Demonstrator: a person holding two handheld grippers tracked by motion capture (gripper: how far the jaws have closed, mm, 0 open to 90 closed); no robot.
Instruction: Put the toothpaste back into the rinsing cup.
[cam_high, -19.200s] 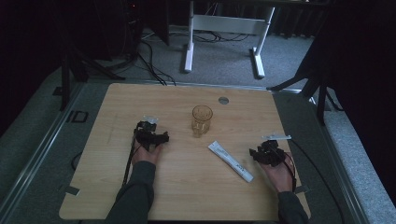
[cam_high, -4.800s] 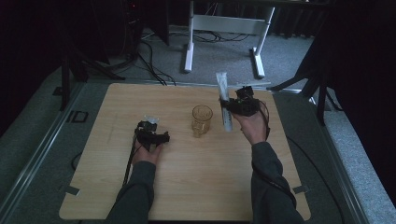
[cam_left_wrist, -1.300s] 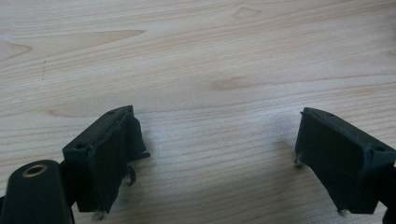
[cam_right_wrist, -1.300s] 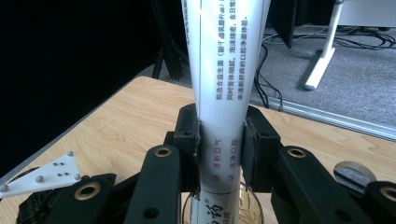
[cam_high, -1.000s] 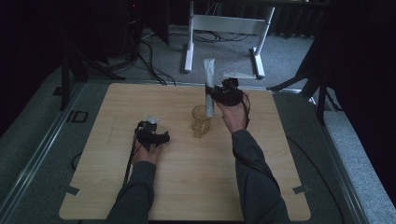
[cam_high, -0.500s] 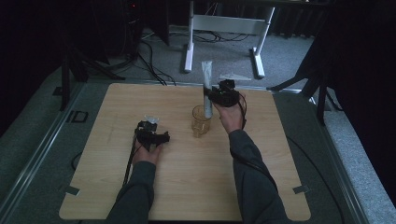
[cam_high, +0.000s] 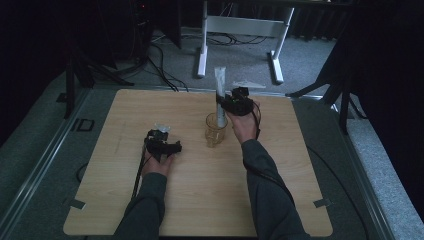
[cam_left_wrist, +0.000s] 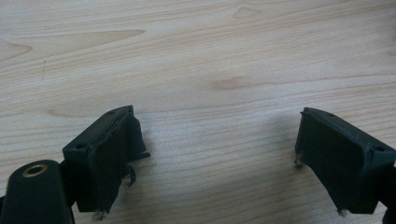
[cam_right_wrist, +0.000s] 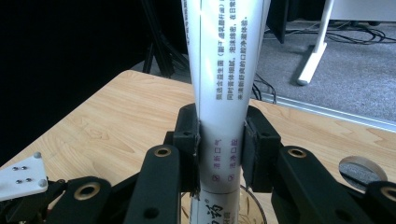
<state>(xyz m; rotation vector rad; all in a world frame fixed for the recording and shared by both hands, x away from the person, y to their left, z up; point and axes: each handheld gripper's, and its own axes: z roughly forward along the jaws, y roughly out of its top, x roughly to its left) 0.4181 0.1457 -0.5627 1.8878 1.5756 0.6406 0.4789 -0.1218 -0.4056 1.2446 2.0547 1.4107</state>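
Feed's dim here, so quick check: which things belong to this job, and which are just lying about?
In the job:
tube, clamped upright in right gripper
glass, under the tube

Lying about:
left gripper, open on bare table
white stand on the floor behind

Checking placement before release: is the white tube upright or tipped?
Upright: the white tube stands vertically in the right gripper, its lower end entering the glass cup.
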